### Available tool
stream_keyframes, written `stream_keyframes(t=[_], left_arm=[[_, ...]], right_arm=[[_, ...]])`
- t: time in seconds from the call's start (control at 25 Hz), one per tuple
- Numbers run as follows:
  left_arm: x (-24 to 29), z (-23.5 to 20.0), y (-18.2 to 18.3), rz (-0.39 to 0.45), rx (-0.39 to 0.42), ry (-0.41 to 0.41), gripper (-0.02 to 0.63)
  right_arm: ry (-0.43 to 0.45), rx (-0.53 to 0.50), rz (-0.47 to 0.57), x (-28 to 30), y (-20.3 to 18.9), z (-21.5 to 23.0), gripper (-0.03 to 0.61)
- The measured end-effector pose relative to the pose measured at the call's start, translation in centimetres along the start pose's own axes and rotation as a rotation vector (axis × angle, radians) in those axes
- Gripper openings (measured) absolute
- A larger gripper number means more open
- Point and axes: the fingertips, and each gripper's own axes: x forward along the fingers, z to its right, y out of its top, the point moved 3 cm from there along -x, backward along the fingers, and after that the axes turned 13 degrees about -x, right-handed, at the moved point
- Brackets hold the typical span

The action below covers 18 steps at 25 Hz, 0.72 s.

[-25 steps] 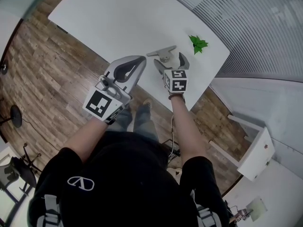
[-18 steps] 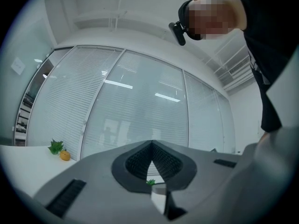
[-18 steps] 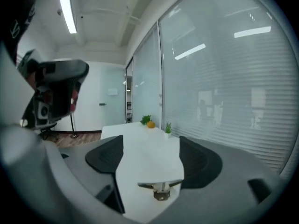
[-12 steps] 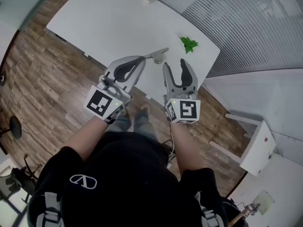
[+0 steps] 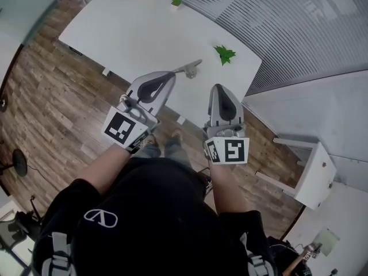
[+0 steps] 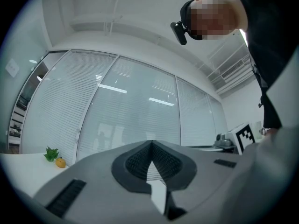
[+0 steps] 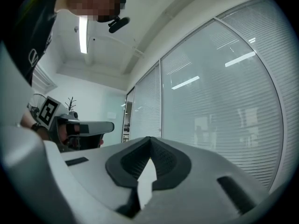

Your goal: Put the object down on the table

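The small grey metal object lies on the white table, at the top middle of the head view. The left gripper is closed and empty, just left of it. The right gripper is closed and empty too, lower right. A green leafy sprig lies near.
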Motion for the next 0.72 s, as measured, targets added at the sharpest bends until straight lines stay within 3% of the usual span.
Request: stream_keyframes(t=[0.28,0.72], left_arm=[[-1.8,1.7,0.7,-0.01,-0.009,-0.034,0.005],[-1.9,5.5,0.5,-0.006,0.024,0.019,0.005]], right_arm=[[-0.017,-0.009,-0.005,-2.1,2.1,-0.9,0.01],[0.026,0.061,0.016,-6.1,1.8,1.0,0.012]])
